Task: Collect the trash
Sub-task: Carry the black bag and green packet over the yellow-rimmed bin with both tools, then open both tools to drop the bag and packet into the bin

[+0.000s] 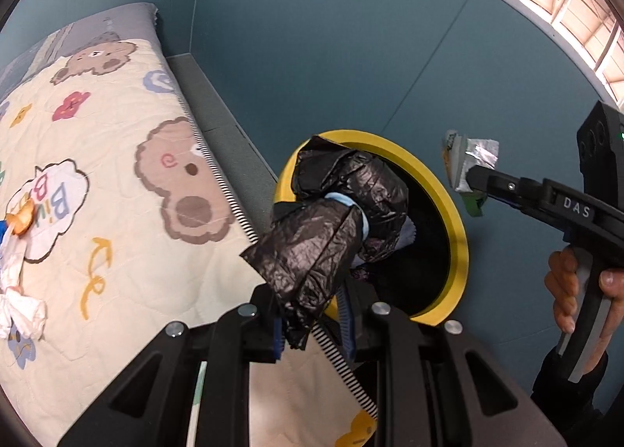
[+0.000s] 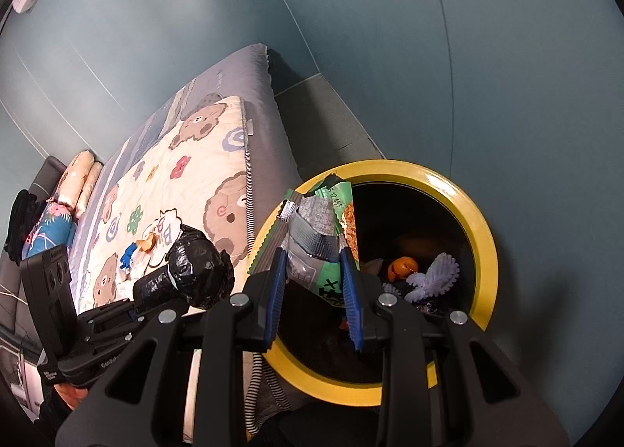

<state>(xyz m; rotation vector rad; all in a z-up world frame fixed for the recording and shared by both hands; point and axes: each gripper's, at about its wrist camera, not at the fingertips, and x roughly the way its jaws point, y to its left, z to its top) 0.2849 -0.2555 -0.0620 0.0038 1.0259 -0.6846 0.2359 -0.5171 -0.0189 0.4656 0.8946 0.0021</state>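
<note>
Landmark: yellow-rimmed bin [image 2: 474, 213], on floor just beside bed [image 1: 117, 174]. Crumpled tissue [image 1: 15, 291] and orange scrap [image 1: 19, 223] are seen on the quilt, well left of bin. Left tool [image 1: 312, 310] is clamped on a black plastic bag [image 1: 323, 228], held over bin's near-left rim. Right tool [image 2: 314, 291] is closed on a green/silver snack wrapper [image 2: 318, 236], held above bin opening w/ trash inside.

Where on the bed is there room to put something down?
The bear quilt lies bare from its striped edge by the yellow-rimmed bin up to the far end. It is crowded near the speech-bubble print, where an orange peel and white tissue lie. Rolled bedding fills the far corner.
</note>
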